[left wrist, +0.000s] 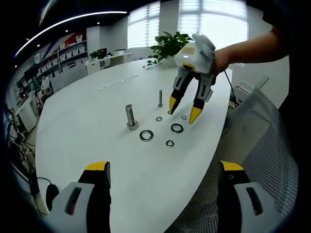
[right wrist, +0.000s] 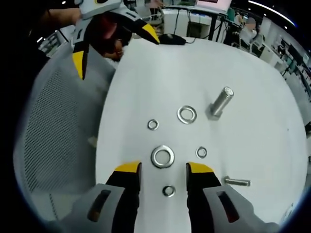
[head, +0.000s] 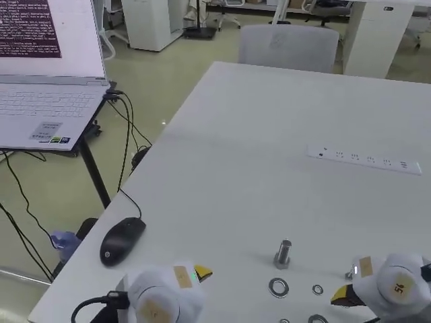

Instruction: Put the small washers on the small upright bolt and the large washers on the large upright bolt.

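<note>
Right gripper (right wrist: 164,168) hovered, jaws apart, over a large washer (right wrist: 163,156), probably lining up the grab; large bolt (right wrist: 221,103) stood upright just beyond. Left gripper (left wrist: 164,167), jaws also apart, sat back, out of its way

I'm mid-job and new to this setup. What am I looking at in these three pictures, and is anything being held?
No robot arm here: a person holds a tool with a two-jaw claw in each hand. The head view comes from a headset, looking down on the white table. The two round pictures come from cameras riding on the left claw and the right claw. On the table stand a large bolt and a small bolt, with loose washers beside them; one large washer lies just ahead of the right claw. A mouse and a power strip lie farther off. Both claws are open and hold nothing.
</note>
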